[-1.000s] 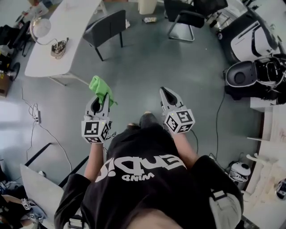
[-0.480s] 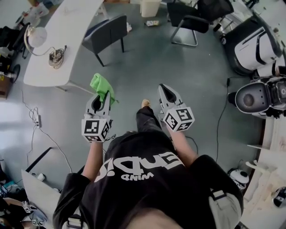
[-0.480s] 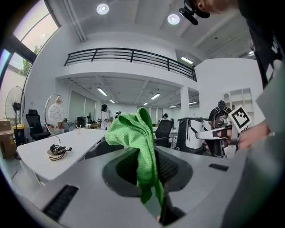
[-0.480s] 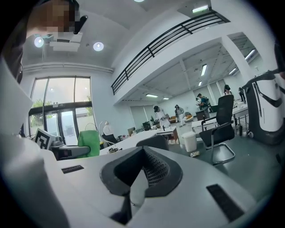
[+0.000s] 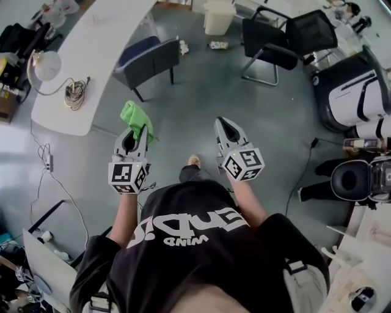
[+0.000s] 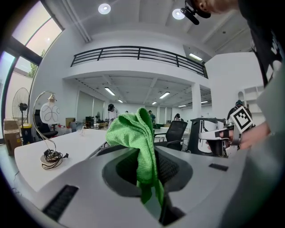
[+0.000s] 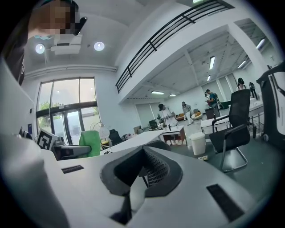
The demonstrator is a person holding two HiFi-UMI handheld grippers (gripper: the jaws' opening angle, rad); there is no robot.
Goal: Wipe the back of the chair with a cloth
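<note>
A green cloth [image 5: 137, 117] sticks up from my left gripper [image 5: 139, 131], which is shut on it; in the left gripper view the cloth [image 6: 135, 132] hangs down between the closed jaws. My right gripper [image 5: 225, 125] is shut with nothing in it and is held level with the left one, a little apart from it. A dark grey chair [image 5: 150, 58] with a blue seat stands ahead at the white table [image 5: 91, 55], well beyond both grippers. Its back faces me. The right gripper view shows the cloth [image 7: 90, 142] at the left.
A black armchair [image 5: 286, 41] stands at the upper right, with a white bin [image 5: 219, 16] beside it. A desk lamp [image 5: 44, 65] and a coil of cable [image 5: 74, 92] lie on the table. Large white machines [image 5: 360, 98] line the right side. Grey floor lies between me and the chairs.
The person has walked forward: the grey chair and the table have come closer and slid rightward in view. Both grippers keep their pose, the cloth still held.
</note>
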